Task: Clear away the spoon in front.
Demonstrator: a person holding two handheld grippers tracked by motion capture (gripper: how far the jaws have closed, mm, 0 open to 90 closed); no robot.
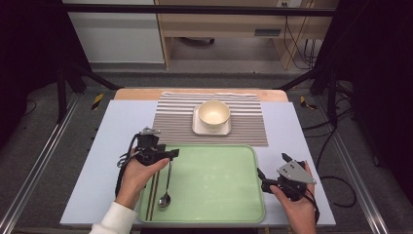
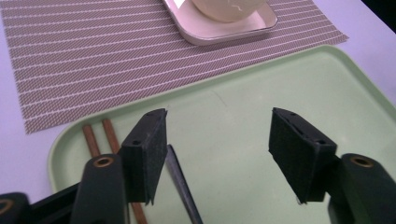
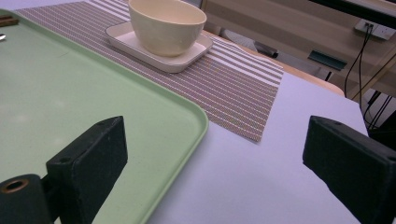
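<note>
Left gripper (image 2: 218,156) over spoon (image 2: 183,189), seemingly clear

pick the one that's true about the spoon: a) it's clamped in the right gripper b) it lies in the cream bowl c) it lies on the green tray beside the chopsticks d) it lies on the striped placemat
c: the spoon lies flat on the green tray just right of the two chopsticks, with the open left gripper over its handle.

The green tray (image 1: 214,185) lies bare across its middle and right; spoon (image 1: 166,187) and chopsticks (image 1: 152,189) crowd its left; a bowl (image 1: 213,114) on its plate (image 1: 197,127) blocks the far mat (image 1: 175,117).
</note>
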